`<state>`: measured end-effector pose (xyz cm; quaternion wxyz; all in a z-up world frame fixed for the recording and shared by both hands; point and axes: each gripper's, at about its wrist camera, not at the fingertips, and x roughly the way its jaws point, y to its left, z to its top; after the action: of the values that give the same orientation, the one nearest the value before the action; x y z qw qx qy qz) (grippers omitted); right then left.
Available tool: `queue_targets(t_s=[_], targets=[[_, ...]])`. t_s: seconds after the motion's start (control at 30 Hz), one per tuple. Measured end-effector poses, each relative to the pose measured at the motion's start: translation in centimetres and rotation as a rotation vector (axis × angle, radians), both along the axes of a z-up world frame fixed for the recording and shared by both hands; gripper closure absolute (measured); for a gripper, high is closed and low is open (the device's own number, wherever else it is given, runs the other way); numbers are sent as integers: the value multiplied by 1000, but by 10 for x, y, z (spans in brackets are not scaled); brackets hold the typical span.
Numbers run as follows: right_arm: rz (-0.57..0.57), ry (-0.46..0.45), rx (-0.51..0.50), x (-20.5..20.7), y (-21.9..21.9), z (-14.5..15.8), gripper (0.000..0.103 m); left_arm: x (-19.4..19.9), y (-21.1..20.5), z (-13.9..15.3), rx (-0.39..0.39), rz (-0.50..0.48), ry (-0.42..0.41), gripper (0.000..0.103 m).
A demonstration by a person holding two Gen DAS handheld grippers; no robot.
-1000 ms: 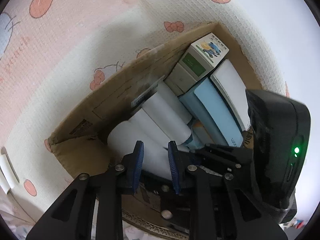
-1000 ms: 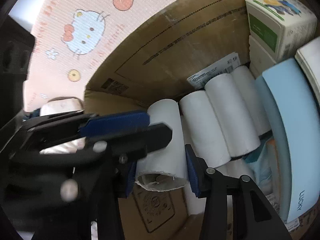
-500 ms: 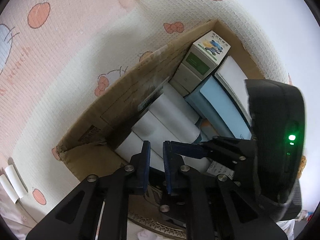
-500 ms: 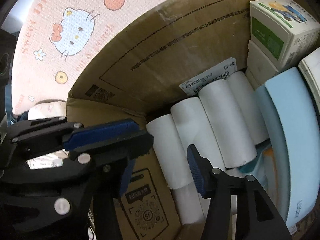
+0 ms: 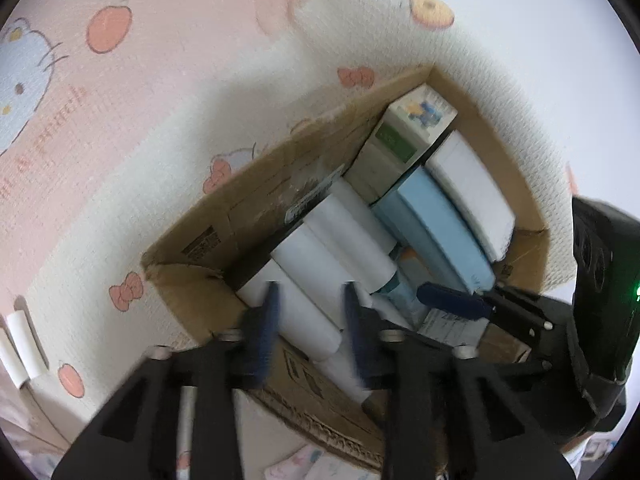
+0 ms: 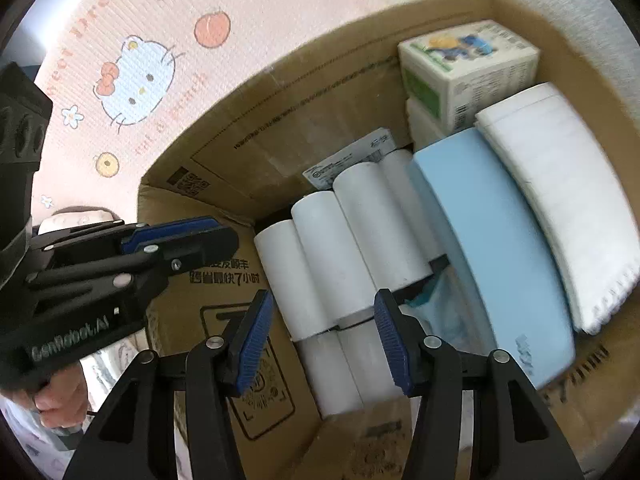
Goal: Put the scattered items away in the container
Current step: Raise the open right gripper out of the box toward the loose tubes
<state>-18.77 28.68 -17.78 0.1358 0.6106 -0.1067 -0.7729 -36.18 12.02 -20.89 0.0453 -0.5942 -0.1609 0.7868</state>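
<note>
- Our left gripper [image 5: 310, 320] has its blue-padded jaws spread wide. They've just been opening, with nothing pinched between them. They just hang over the white paper rolls [image 5: 320, 272] in the box.
- Our right gripper [image 6: 322, 338] is wide apart too and gripping nothing. Its jaws had been opening a moment back and now sit level. The rolls show in the gap between the pads, but the pads aren't pressing on them.
- From the right wrist view, the left gripper pokes in from the left, over the near corner of the brown cardboard box [image 6: 320, 120].
- Inside that box, the white rolls lie side by side along the long wall, with a couple more lying end-on below them.
- Right beside the rolls stands a pale blue flat box [image 6: 492, 248], then a white ridged foam pad [image 6: 560, 200] leaning against it.
- At the far end sits a small white carton with green and cartoon print [image 6: 468, 68].
- The box rests on a pink-and-white cartoon cat play mat [image 5: 140, 100]. Two more white rolls [image 5: 18, 344] are lying out on the mat, well apart from the box.
</note>
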Motion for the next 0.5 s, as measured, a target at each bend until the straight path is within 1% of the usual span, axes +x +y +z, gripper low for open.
queue_targets(t_s=[0.03, 0.13, 0.17, 0.23, 0.33, 0.4, 0.5], targets=[[-5, 14, 6, 2, 1, 5, 52, 4, 0, 4, 10, 6, 23, 52], [-4, 70, 24, 18, 1, 17, 52, 14, 1, 17, 14, 9, 83, 51], [-1, 89, 28, 25, 0, 16, 52, 16, 0, 21, 13, 10, 95, 51], [-18, 140, 40, 34, 15, 28, 52, 23, -4, 29, 20, 25, 124, 51], [-17, 206, 79, 42, 18, 42, 52, 35, -10, 38, 32, 40, 168, 50], [-10, 268, 116, 51, 15, 49, 52, 44, -13, 44, 26, 39, 194, 50], [9, 386, 171, 68, 2, 63, 52, 62, -16, 52, 1, 28, 243, 50]])
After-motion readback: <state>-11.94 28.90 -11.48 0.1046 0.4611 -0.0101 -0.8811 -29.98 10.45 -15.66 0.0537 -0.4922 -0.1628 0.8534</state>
